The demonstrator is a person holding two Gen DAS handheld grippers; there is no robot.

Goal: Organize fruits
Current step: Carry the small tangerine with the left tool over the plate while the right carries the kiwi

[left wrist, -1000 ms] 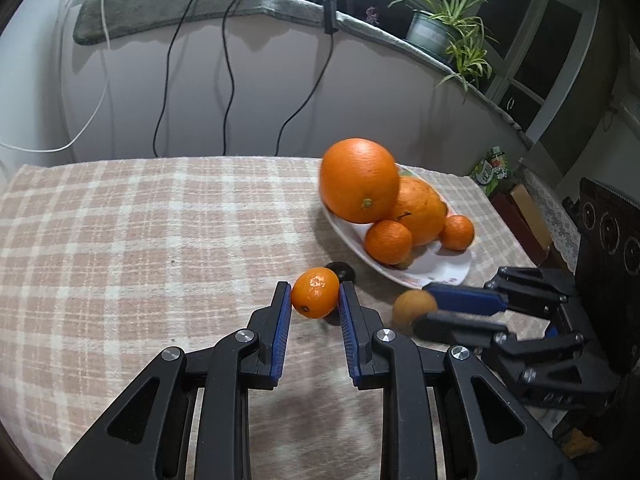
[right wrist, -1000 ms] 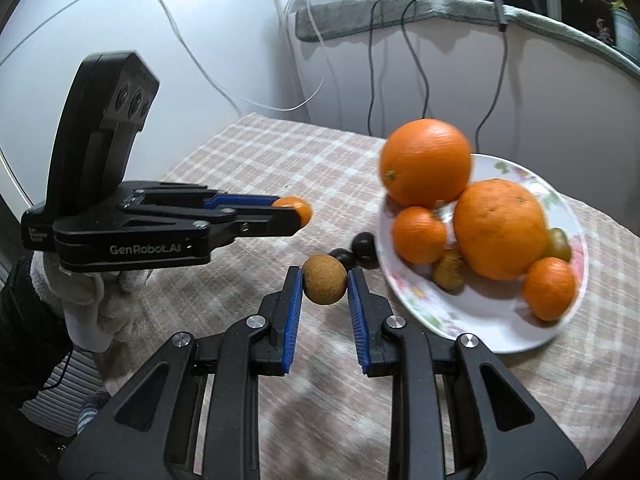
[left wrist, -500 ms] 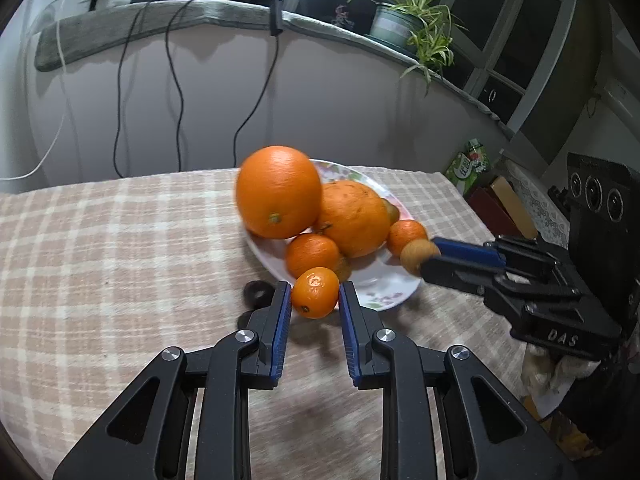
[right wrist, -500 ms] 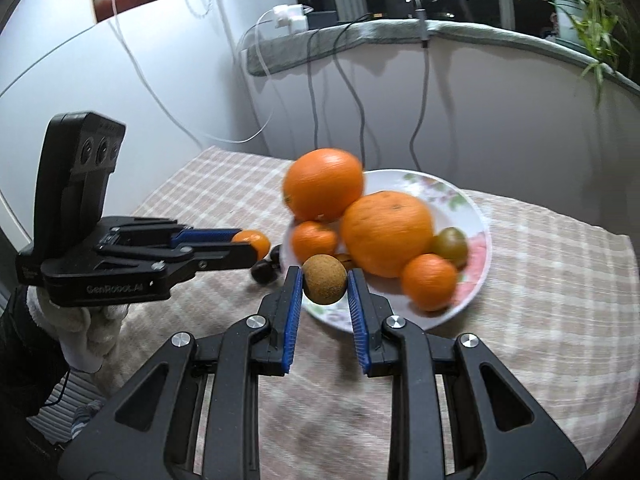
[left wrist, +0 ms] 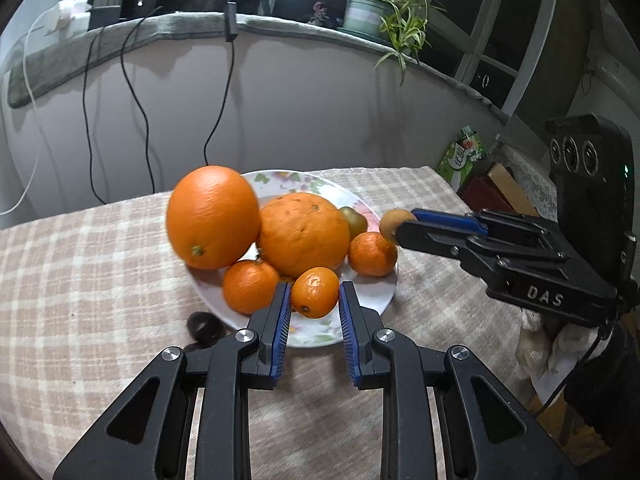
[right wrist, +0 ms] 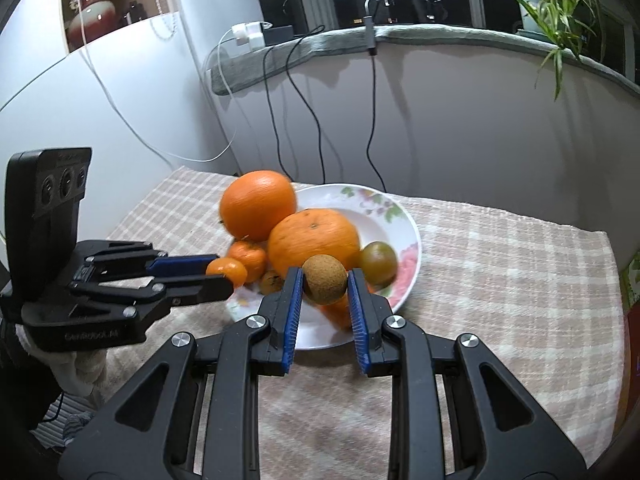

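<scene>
Fruit now hangs over the plate (left wrist: pixel 372 304) instead of the tablecloth: our left gripper (left wrist: pixel 314 314) clamps a small orange (left wrist: pixel 315 292), our right gripper (right wrist: pixel 325 304) a brown fruit (right wrist: pixel 324 285), both carried in, ready for release.

Both rigs are matte black plastic linkages with silver round screws at the joints and ribbed blue pads lining the fingers. The left tool (left wrist: pixel 313 312) reads "GenRobot.AI" on its side, the right tool (right wrist: pixel 323 298) "DAS". White knit gloves (left wrist: pixel 540 344) cover the hands.
</scene>
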